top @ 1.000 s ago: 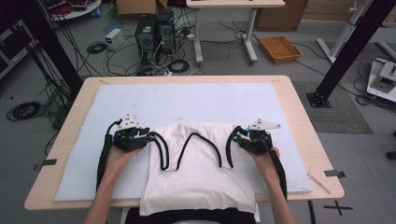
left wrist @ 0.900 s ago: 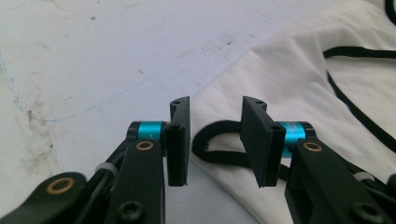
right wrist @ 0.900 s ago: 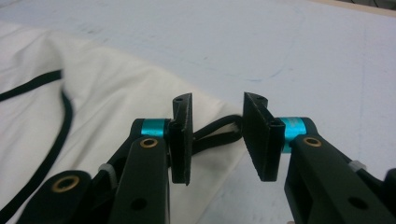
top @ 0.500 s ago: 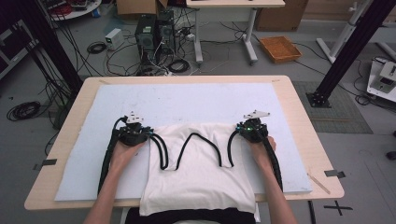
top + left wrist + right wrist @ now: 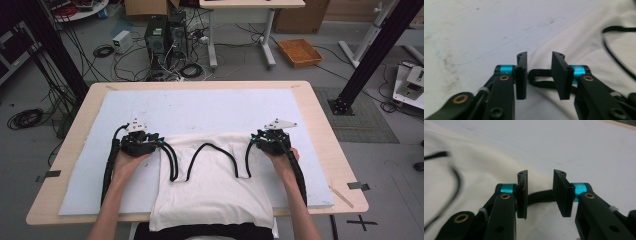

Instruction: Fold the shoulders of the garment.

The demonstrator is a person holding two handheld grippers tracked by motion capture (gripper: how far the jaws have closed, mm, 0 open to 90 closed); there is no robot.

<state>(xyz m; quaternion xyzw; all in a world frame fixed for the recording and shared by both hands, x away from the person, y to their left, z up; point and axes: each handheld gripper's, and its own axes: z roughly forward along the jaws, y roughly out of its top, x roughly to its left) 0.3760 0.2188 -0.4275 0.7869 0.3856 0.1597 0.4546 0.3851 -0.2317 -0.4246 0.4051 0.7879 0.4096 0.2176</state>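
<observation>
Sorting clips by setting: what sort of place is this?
Likely a lab or workshop: computer towers and tangled cables on the floor, black frame posts, and a padded table holding a white garment.

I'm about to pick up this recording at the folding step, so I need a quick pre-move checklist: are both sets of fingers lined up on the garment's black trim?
1. White garment lies flat on the mat: ok.
2. Left gripper open, having just reopened: ok.
3. Black trim between its fingers, not clamped: ok.
4. Right gripper open, trim crossing between: ok.
5. Near hem hangs over the table edge: not ok.
</observation>
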